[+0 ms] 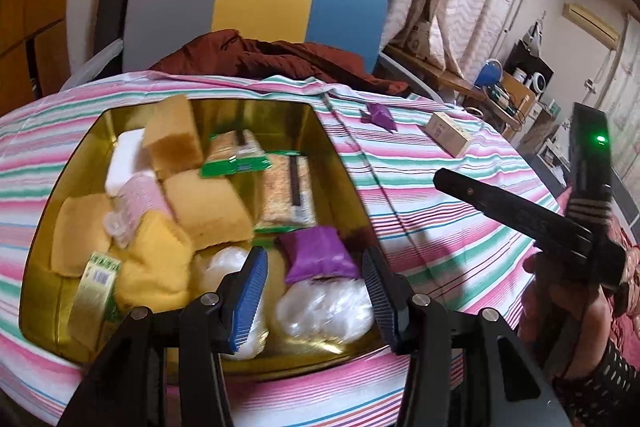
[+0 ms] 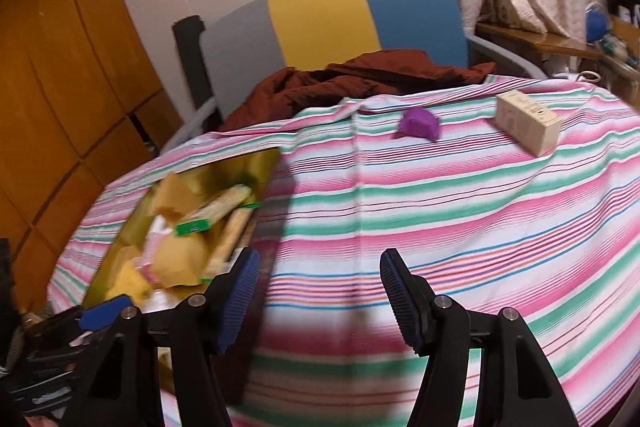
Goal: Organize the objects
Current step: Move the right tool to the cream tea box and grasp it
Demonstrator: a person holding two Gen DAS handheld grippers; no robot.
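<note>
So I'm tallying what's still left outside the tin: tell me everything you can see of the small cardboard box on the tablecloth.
The small cardboard box is a cream, oblong carton with faint printing too small to read. It looks closed and undamaged. It lies on its long side, angled, on the striped tablecloth near the far right edge, apart from the purple pouch to its left and well clear of the gold tin. Only the cloth touches it; neither gripper is near.
</note>
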